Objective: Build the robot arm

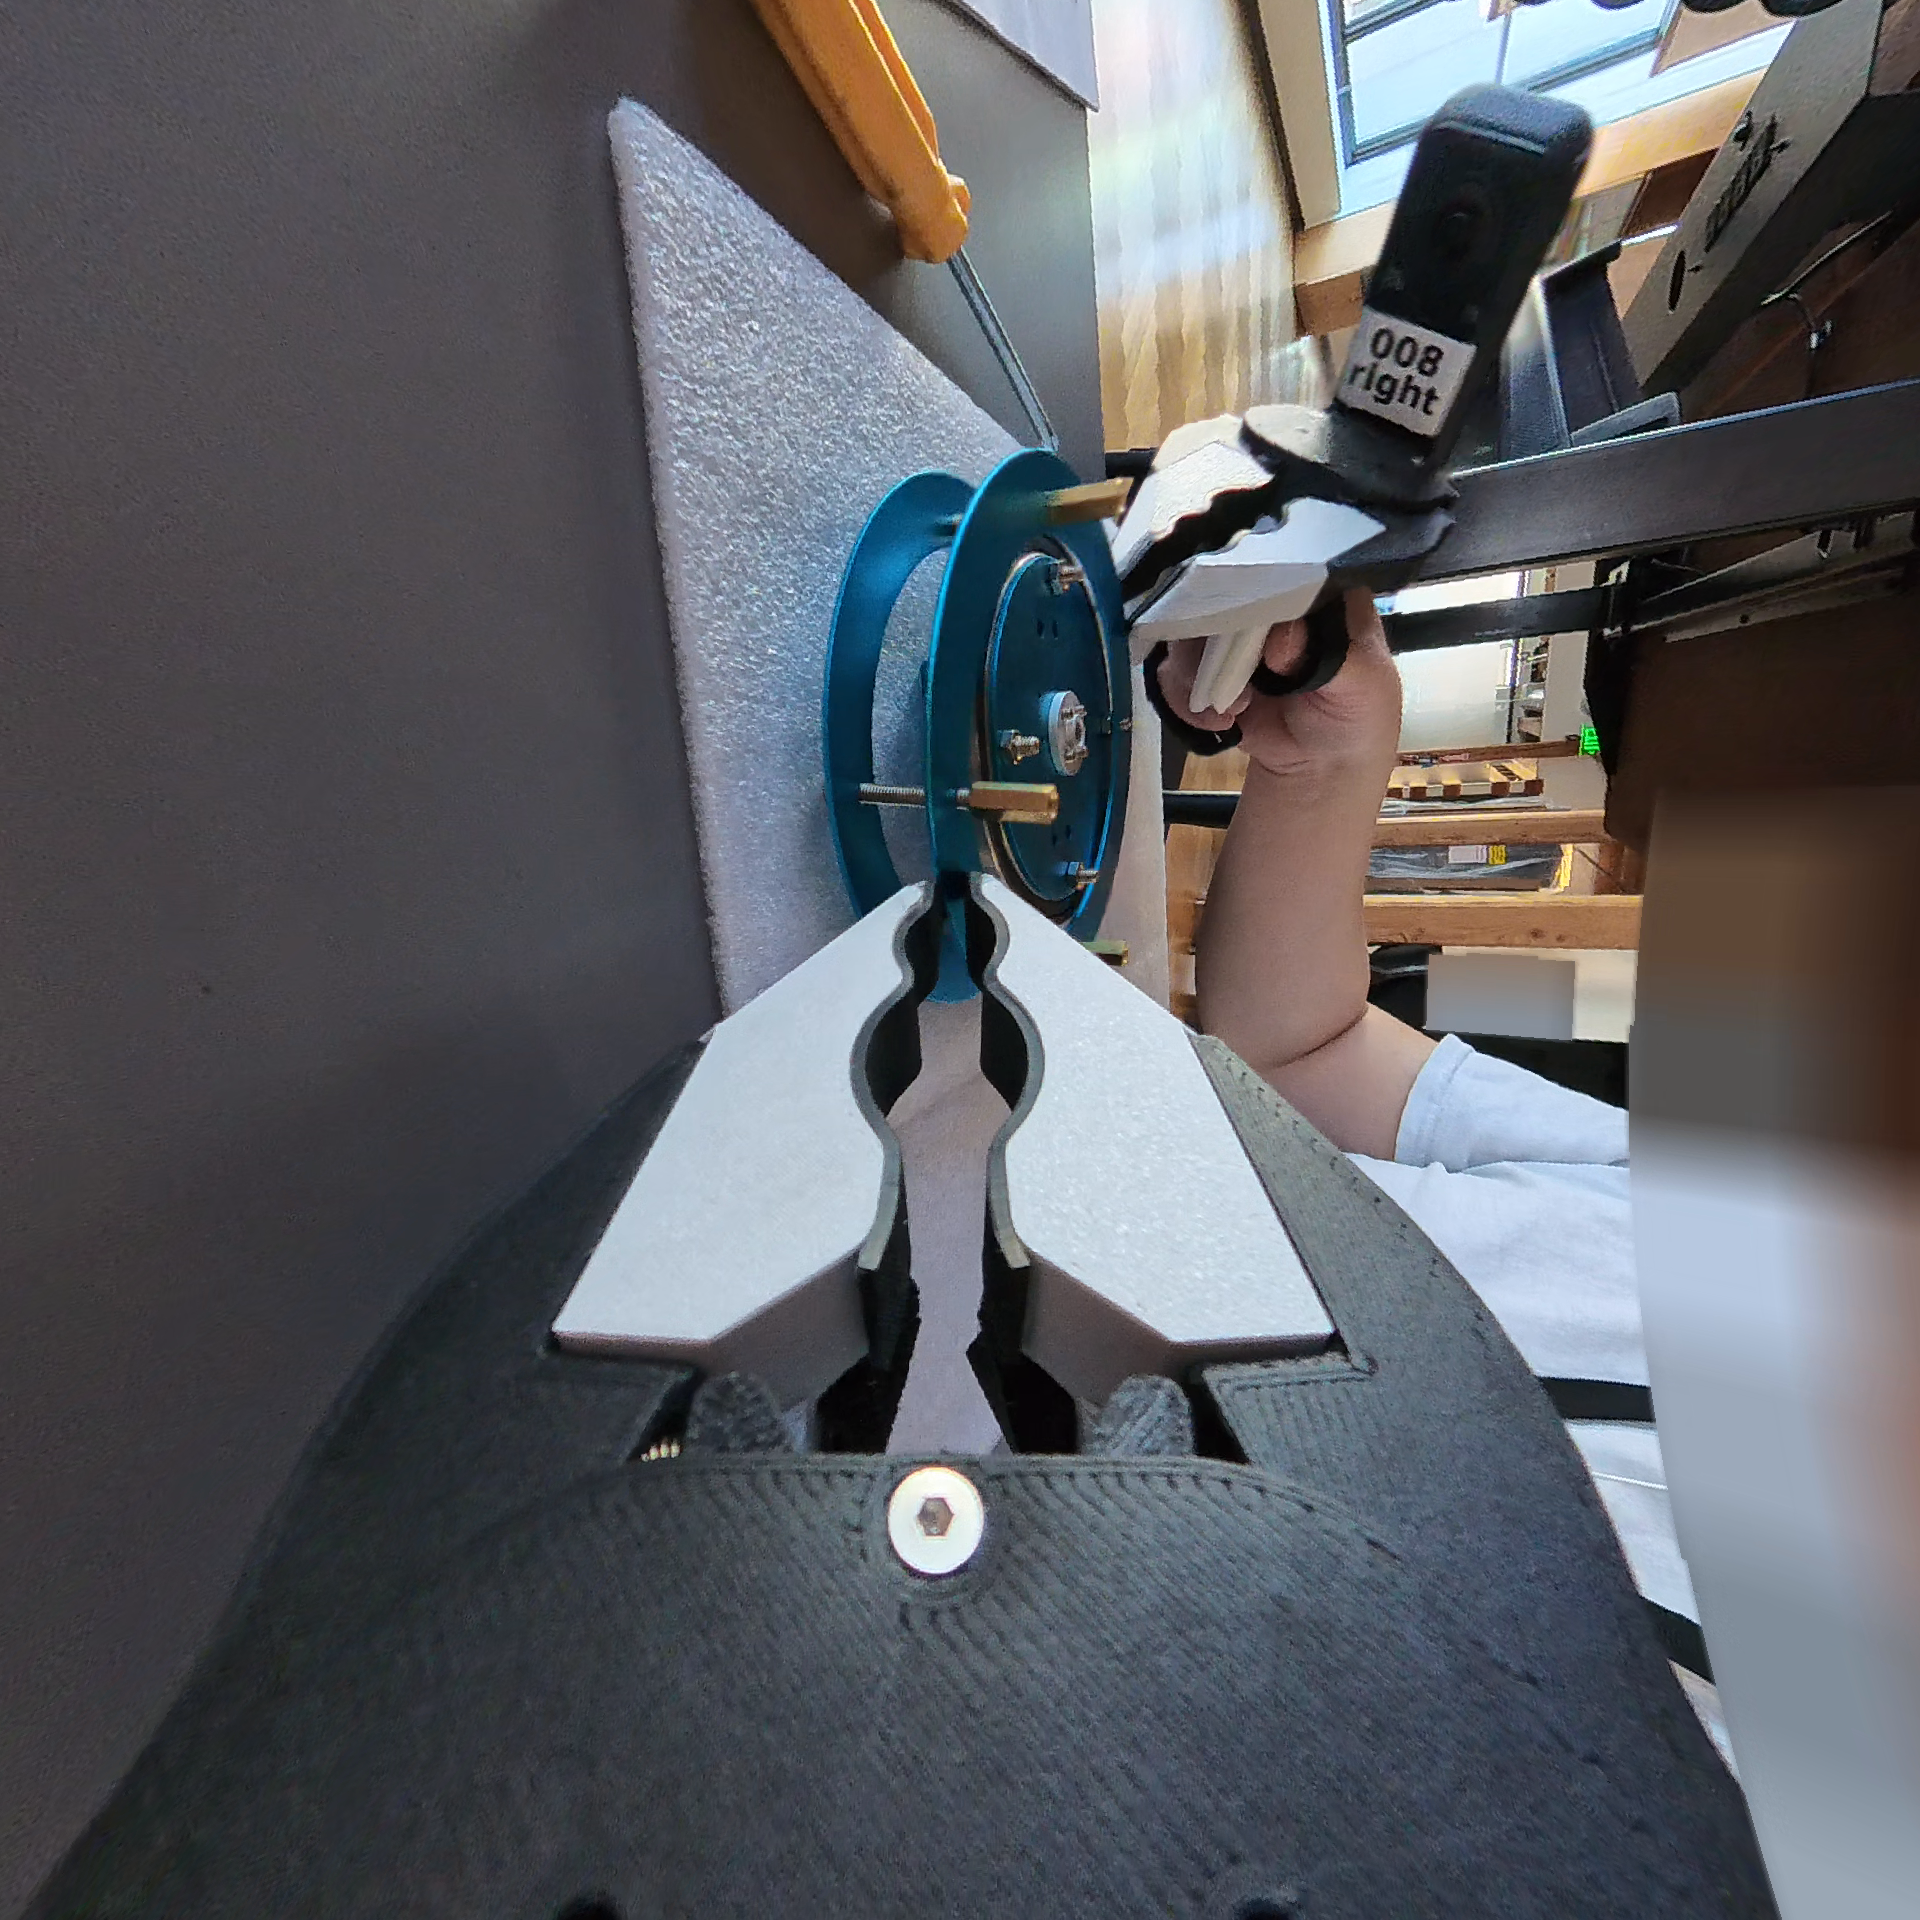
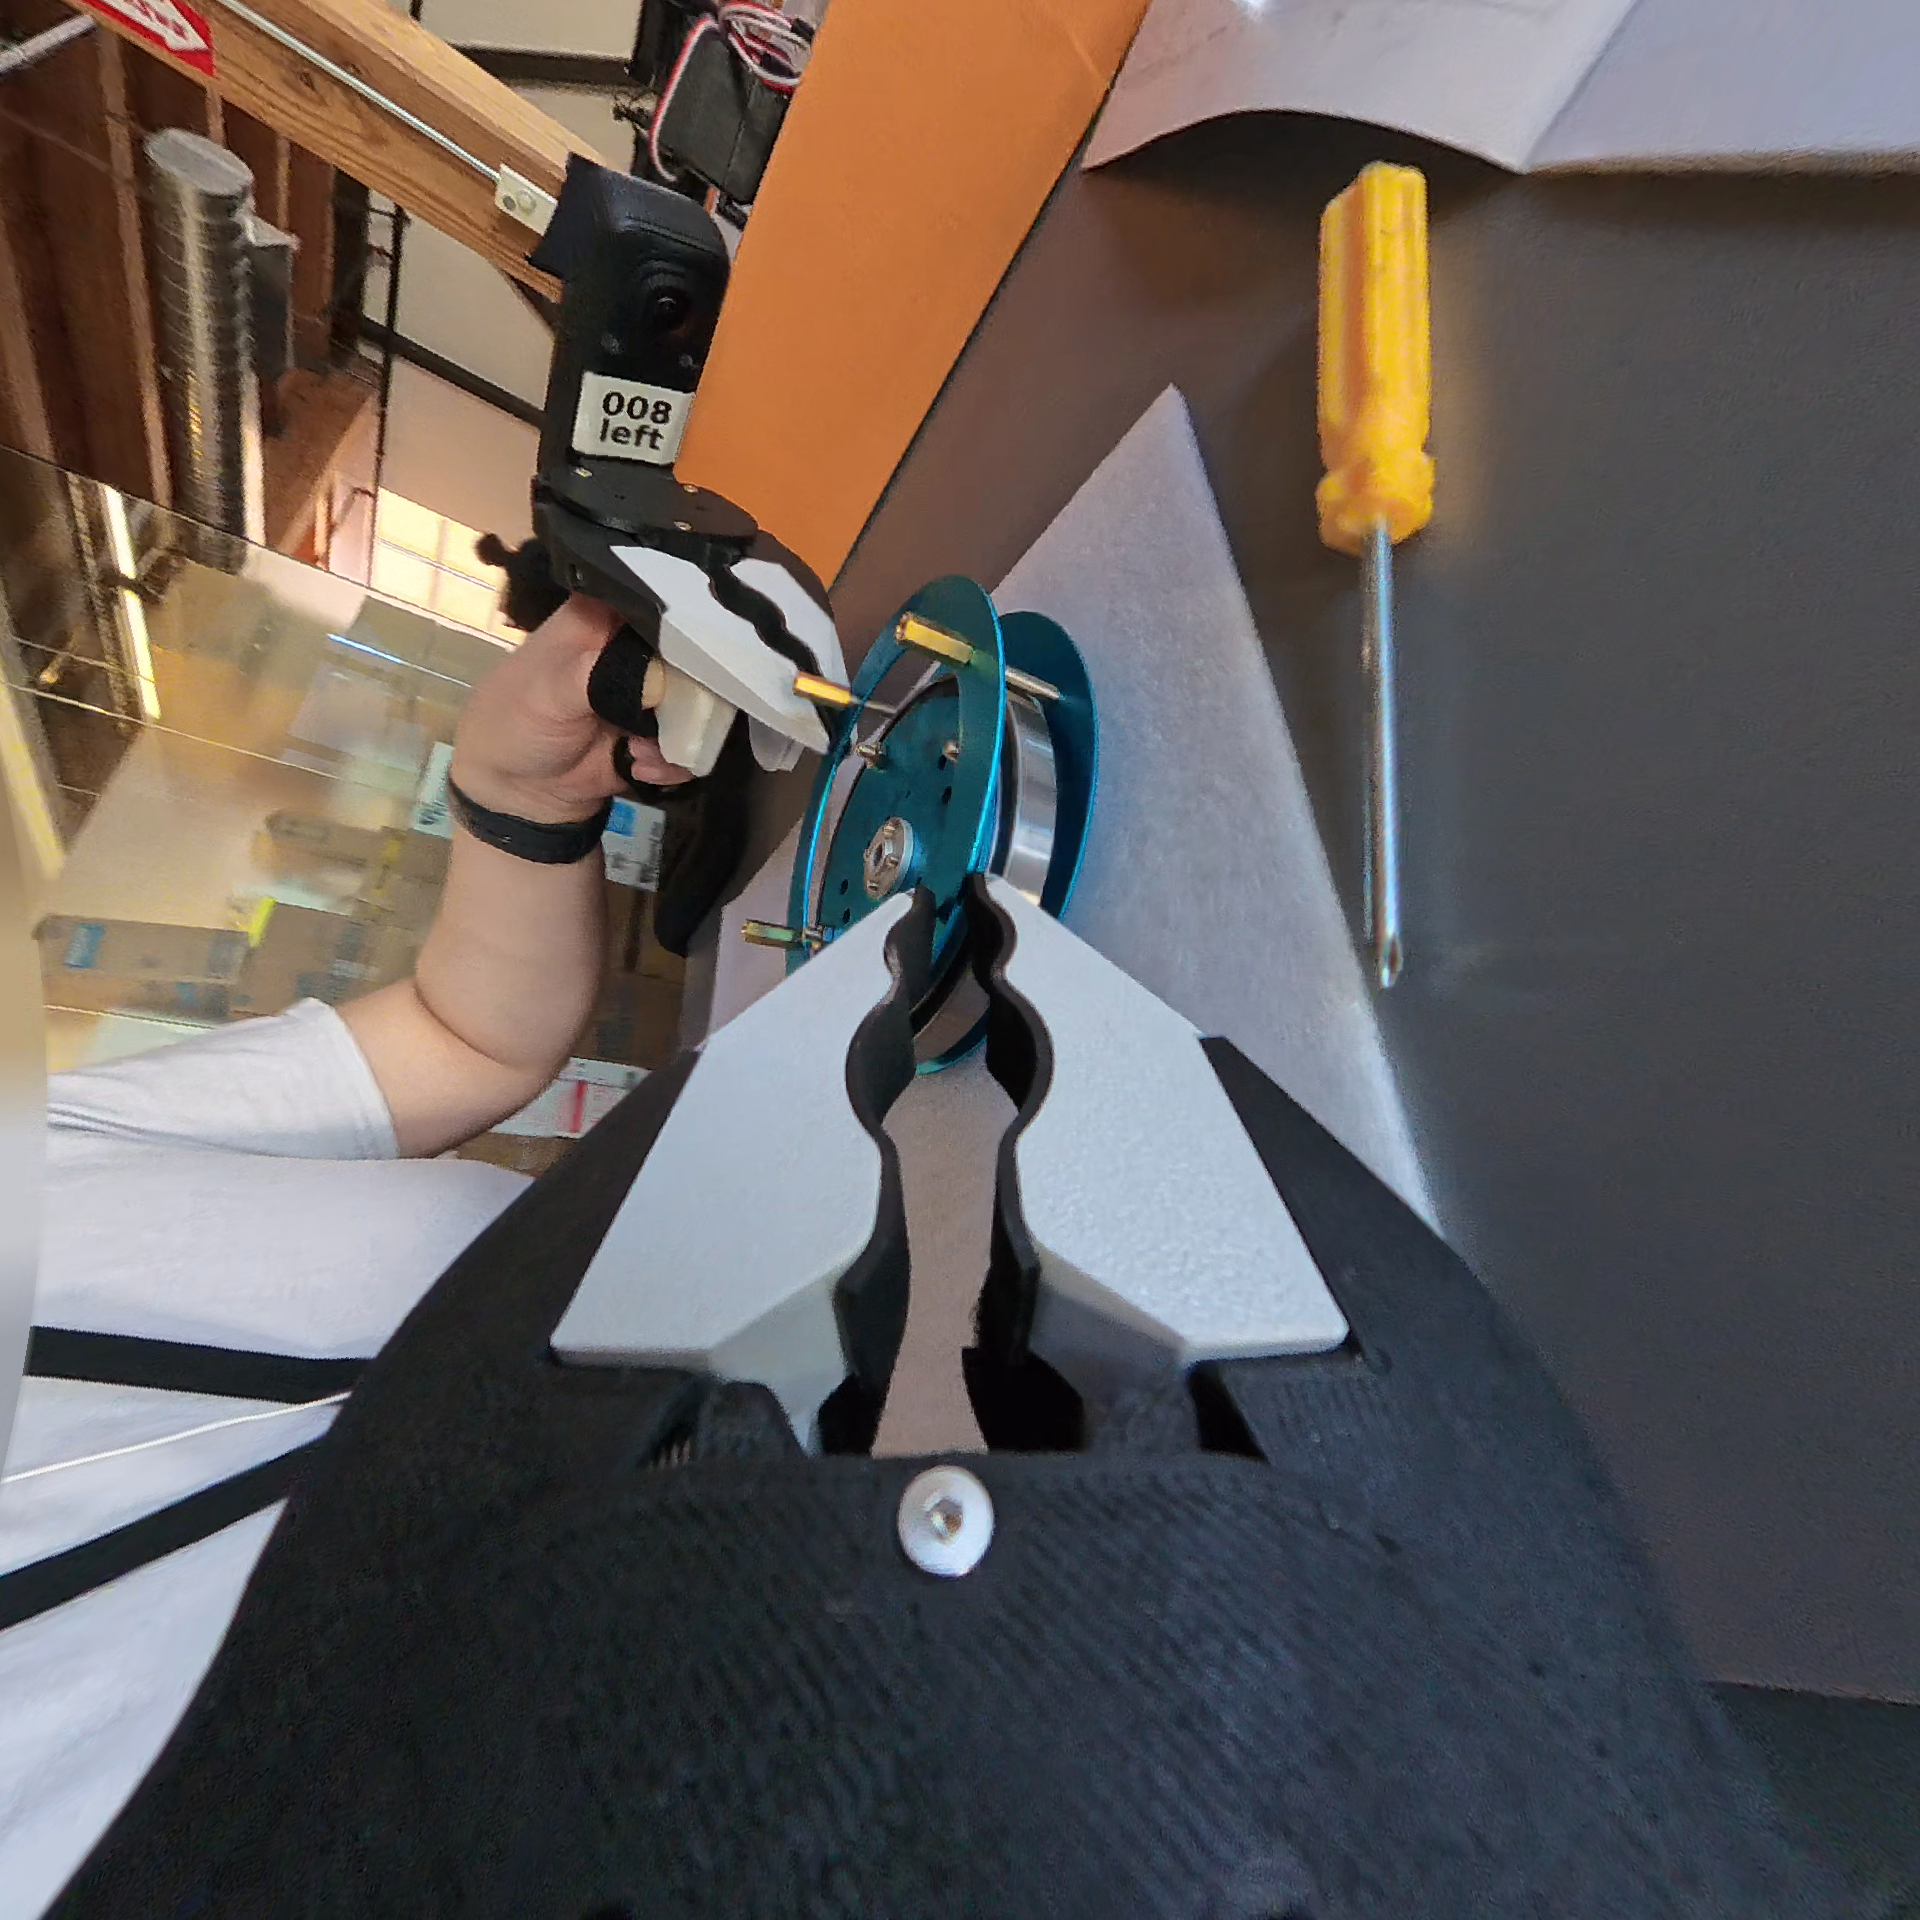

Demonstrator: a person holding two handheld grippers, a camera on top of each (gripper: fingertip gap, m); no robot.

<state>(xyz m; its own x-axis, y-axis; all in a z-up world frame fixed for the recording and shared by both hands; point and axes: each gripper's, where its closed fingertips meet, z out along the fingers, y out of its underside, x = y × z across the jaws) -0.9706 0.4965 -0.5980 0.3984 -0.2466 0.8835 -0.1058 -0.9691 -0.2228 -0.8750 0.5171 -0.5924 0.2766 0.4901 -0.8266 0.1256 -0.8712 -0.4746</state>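
A blue two-disc assembly [image 1: 1049, 665] with brass standoffs, threaded rods and a silver ring between the discs rests on a white foam sheet [image 1: 769, 520]. My left gripper [image 1: 951, 896] is shut on the rim of the outer blue disc. In the right wrist view the assembly [image 2: 904, 790] lies on the foam sheet [image 2: 1174, 748], and my right gripper [image 2: 951, 906] is shut on the opposite side of the same rim. Each gripper also shows in the other's view: the right [image 1: 1127, 594], the left [image 2: 821, 732], both at the disc's edge.
A yellow-handled screwdriver [image 2: 1371, 353] lies on the dark grey table [image 2: 1662, 935] beyond the foam; its handle shows in the left wrist view [image 1: 873, 114]. A white sheet of paper [image 2: 1558, 83] and an orange board [image 2: 883, 208] lie farther off. A person's forearms hold both grippers. My hands' fingertips stand some 11 cm from each other. The yellow-handled screwdriver [image 2: 1371, 353] is about 10 cm from my right fingertips.
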